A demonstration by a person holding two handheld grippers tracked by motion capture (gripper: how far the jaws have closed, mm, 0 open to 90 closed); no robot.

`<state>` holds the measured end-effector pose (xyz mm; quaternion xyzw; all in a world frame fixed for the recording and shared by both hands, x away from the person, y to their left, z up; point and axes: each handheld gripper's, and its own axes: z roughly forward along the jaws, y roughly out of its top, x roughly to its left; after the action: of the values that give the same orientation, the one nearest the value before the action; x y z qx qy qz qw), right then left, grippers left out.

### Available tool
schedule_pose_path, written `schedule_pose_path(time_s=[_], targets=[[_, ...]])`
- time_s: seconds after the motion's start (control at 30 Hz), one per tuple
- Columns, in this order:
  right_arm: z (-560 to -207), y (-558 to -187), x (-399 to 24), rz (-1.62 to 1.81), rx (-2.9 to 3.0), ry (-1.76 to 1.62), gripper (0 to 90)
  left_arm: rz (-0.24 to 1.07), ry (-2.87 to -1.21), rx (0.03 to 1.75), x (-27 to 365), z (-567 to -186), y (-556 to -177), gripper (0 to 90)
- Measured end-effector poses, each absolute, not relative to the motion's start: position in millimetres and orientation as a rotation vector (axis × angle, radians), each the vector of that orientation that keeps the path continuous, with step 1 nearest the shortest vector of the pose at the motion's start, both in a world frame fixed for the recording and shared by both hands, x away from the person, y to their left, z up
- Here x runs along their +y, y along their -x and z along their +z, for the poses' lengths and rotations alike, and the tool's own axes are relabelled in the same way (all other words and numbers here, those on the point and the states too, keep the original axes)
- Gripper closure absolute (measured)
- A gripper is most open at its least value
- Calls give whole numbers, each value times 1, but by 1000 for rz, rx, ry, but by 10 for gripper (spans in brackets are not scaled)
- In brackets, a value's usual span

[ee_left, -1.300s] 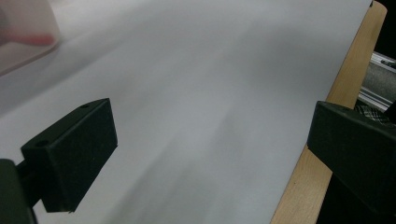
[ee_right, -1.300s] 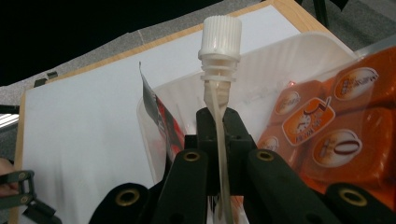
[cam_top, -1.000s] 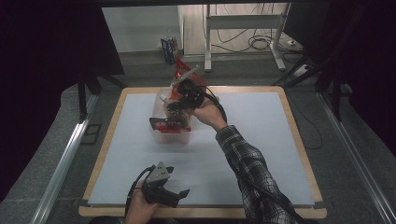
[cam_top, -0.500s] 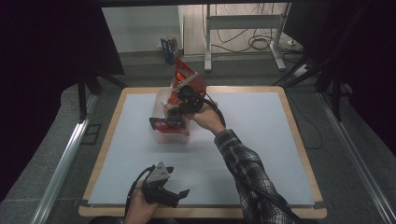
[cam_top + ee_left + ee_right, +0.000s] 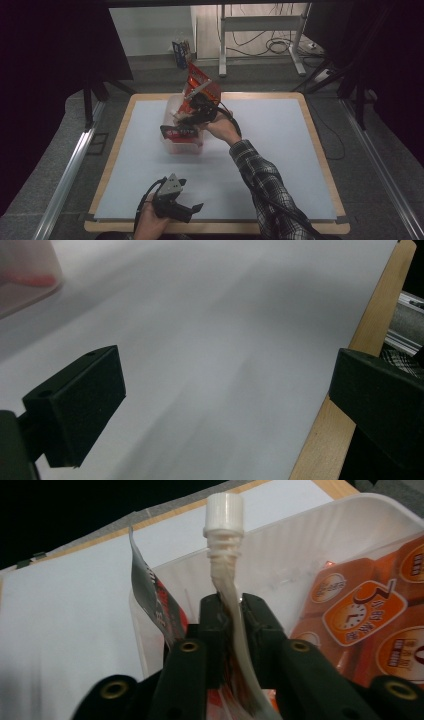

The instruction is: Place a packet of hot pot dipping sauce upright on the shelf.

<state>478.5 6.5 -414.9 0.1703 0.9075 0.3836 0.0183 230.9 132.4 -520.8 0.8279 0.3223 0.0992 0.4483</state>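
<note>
Risk first: the right hand-held gripper [image 5: 227,610] has a spouted pouch [image 5: 225,587] between its jaws by the thin neck just under the white cap [image 5: 224,511], and the jaws have just been opening a little; if the pads let go while the pouch hangs above the clear plastic tub [image 5: 300,545], it could tip over the rim onto the tabletop [image 5: 280,150] rather than drop inside. The soft neck is bent and squeezed flat between the pads, so a slip or a twist looks likely if the hand swings. A dark red wrapper [image 5: 150,600] sticks up beside the jaws and could snag. An orange packet [image 5: 370,615] already lies in the tub and leaves less room to land. From the high view the right hand-held gripper [image 5: 192,116] sits over the tub [image 5: 172,147] at the far left of the tabletop, pouch directly in its jaws, pads on it for now. The left hand-held gripper [image 5: 225,405] rests near the front edge, jaws wide apart, nothing between them
</note>
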Motion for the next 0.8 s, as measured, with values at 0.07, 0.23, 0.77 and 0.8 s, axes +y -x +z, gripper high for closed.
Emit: schedule_pose_path(time_s=[0.07, 0.23, 0.77, 0.8], targets=[[-416, -478, 7, 1194, 2820, -530, 774, 246, -2049, 798, 132, -521, -231, 14], [-416, -478, 7, 1181, 2817, -524, 737, 246, -2051, 798, 132, -521, -231, 14], [-420, -476, 6, 1267, 2814, -573, 886, 245, -2057, 794, 131, -522, -231, 14], [-420, -476, 6, 1272, 2810, -562, 886, 245, -2057, 794, 131, -522, -231, 14]])
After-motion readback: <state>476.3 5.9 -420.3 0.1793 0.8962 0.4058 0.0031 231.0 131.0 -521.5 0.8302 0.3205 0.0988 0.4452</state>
